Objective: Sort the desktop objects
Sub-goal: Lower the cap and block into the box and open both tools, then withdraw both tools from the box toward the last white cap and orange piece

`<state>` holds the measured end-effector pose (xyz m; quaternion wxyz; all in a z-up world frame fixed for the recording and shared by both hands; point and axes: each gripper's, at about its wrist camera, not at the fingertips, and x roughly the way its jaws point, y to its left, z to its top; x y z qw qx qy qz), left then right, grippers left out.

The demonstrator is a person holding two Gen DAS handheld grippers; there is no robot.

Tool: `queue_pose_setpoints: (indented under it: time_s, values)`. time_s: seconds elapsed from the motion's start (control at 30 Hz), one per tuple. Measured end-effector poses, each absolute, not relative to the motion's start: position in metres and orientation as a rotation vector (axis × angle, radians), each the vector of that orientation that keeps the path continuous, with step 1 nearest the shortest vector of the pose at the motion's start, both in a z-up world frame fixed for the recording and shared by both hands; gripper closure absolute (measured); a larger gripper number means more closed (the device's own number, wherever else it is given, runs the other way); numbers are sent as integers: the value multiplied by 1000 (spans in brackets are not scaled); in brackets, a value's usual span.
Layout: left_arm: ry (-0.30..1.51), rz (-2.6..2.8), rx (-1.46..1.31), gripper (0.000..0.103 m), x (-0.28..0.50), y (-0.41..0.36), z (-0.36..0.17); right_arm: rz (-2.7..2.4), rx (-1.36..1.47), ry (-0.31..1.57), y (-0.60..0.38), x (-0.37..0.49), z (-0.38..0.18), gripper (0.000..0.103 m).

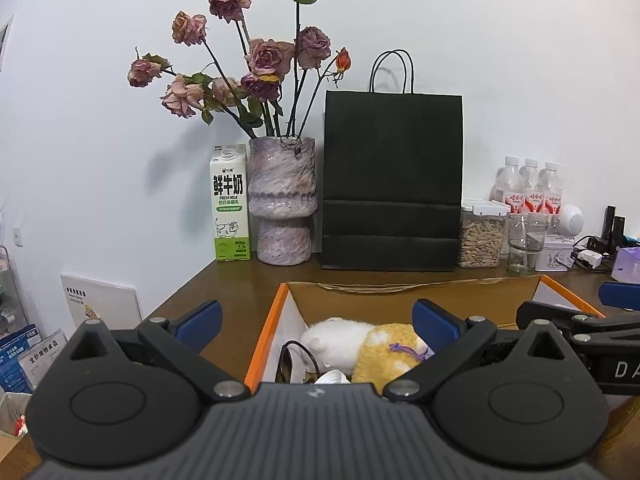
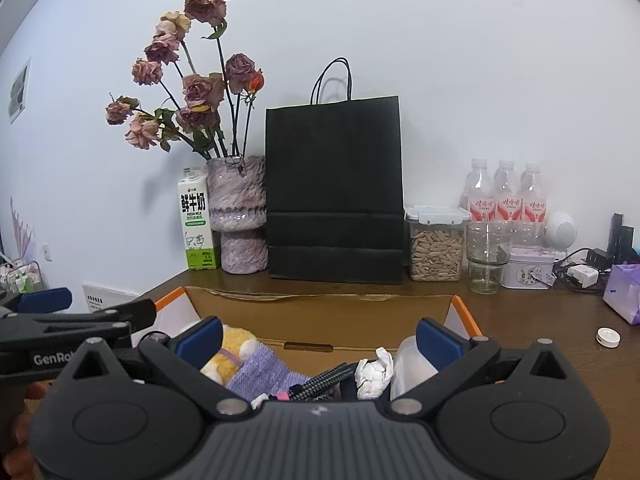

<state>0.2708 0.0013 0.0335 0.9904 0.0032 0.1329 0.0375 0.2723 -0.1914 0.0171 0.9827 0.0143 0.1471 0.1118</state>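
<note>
The box (image 2: 320,312), orange-rimmed cardboard, sits open on the counter (image 2: 540,320) right under both my grippers, and most of what I am sorting lies in it already. My left gripper (image 1: 316,320) hangs over its left half with the fingers (image 1: 200,318) spread wide and nothing between them; my right gripper (image 2: 318,338) hangs over the right half, likewise released and empty. Each shows at the edge of the other's view, so they are side by side over the same opening.

Inside, going down in size: a white and yellow plush (image 1: 360,346) lies at the left with its long axis running across, left to right, directly below and ahead of my left fingers. A purple knitted pouch (image 2: 264,372) rests against it toward the middle. A pale plastic tub (image 2: 408,364) stands just inside my right finger. A braided cable (image 2: 316,382) slants from low centre up to the right. A crumpled tissue (image 2: 374,372) sits between the cable and the tub.

Out on the bare counter, well to the right of the box, lies a small white cap (image 2: 608,337). I judge that to be the likeliest stray piece, and it lies to the right of my right fingers, much nearer that hand than the left. Reaching it means swinging right and clearing the box wall first.
</note>
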Motion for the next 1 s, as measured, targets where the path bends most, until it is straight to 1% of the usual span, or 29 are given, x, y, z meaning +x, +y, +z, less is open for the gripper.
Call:
queue_pose_setpoints:
  time_s: [0.4, 0.73, 1.0]
  values:
    - [263, 45, 19, 0, 255, -3, 33, 225, -28, 250, -192, 246, 20, 0]
    - [307, -44, 61, 0, 210, -11, 23, 249, -60, 335, -214, 201, 18, 0]
    - [417, -127, 108, 0, 190, -27, 2, 244, -35, 440, -235, 182, -3, 0]
